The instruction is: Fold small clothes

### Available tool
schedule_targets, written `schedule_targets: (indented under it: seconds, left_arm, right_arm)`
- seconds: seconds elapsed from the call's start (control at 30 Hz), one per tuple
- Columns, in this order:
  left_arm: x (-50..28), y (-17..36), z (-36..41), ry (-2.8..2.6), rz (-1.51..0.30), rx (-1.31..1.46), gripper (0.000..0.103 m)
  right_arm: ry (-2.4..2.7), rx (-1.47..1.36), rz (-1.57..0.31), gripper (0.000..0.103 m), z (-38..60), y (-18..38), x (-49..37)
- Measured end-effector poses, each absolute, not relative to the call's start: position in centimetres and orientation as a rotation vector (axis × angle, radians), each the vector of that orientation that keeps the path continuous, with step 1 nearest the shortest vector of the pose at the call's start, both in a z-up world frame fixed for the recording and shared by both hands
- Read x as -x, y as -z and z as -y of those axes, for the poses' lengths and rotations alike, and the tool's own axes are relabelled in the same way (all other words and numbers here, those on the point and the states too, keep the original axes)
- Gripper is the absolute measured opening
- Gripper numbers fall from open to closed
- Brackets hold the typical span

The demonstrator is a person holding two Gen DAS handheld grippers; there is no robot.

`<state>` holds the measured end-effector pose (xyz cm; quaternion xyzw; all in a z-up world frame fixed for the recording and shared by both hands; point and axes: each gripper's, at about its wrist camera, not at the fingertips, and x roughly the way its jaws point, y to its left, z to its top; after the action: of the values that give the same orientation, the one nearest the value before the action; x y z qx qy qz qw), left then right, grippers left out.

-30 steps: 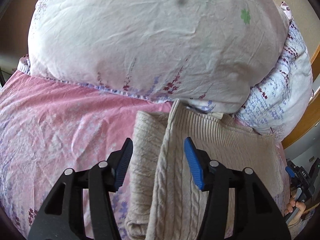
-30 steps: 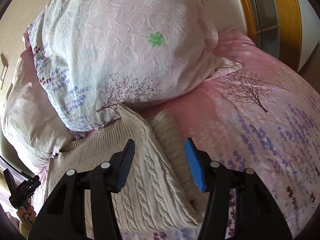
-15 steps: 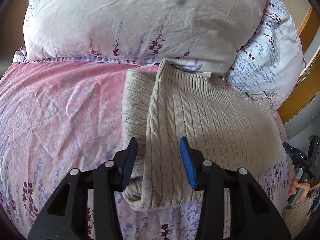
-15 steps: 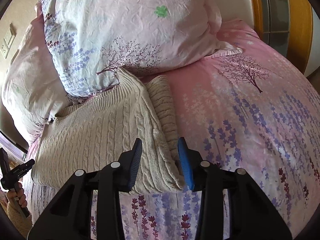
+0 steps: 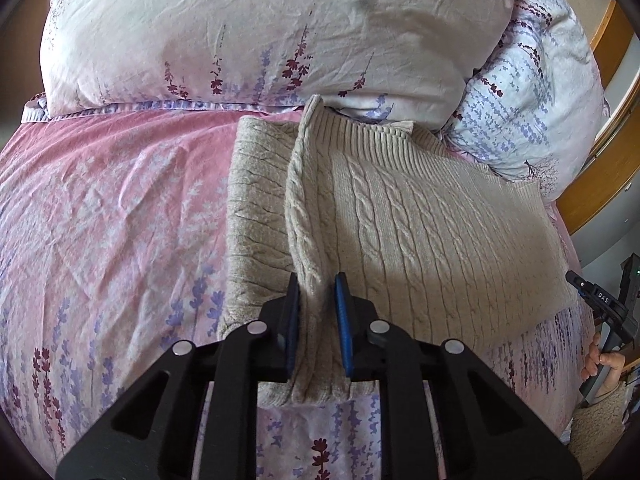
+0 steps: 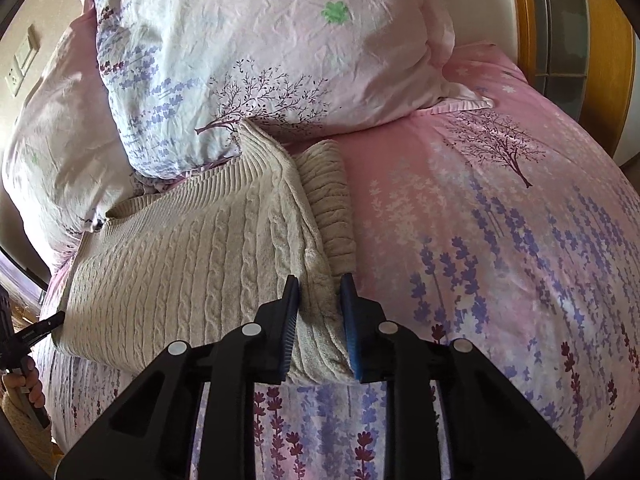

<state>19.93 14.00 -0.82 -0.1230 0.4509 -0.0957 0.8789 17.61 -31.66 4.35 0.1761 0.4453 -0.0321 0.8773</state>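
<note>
A beige cable-knit sweater (image 5: 420, 232) lies on the pink flowered bed, partly folded, with a sleeve (image 5: 256, 208) tucked under its left edge. It also shows in the right wrist view (image 6: 192, 264), where the sleeve (image 6: 332, 208) lies along its right edge. My left gripper (image 5: 317, 284) is shut on the sweater's folded left edge near the hem. My right gripper (image 6: 320, 286) is shut on the sweater's right edge near the hem.
Two flowered pillows (image 5: 260, 28) (image 6: 272, 52) lean at the head of the bed behind the sweater's collar. The pink bedsheet (image 5: 100, 208) (image 6: 520, 220) spreads to the sides. A wooden bed frame (image 5: 600, 184) is at the right. The other gripper shows at the frame edges (image 5: 604, 308).
Both grippers have moved back from the pillows toward the sweater's near hem and closed their jaws on its side edges. They were open a second ago.
</note>
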Motion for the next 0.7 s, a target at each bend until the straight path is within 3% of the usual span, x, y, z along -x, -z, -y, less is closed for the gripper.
schedule_targets:
  seconds: [0.1,0.17,0.23,0.53,0.7]
  left_arm:
    - [-20.1,0.9,-14.1,0.192,-0.944,0.268,0.021]
    - [-20.1,0.9,-14.1,0.193,-0.942,0.263,0.019]
    - [-19.9,0.7,-14.2,0.196,-0.935,0.262,0.007]
    - [-18.3,-1.2,-17.3,0.274,-0.889,0.358,0.007]
    - [-18.3,0.4,-17.8,0.278,-0.926,0.361,0.007]
  right_arm:
    - [0.072,-0.347,-0.937,0.024,31.4,-4.4,-17.8]
    - [0.054,-0.349,-0.914,0.012,31.4,-4.7,-17.7]
    - [0.041,-0.361,-0.898,0.011,31.4,-5.1,-17.3]
    - [-0.015,-0.489,-0.808,0.01,32.2,-7.6,-14.7]
    - [0.058,-0.474,-0.891,0.01,32.6,-5.4,-15.0]
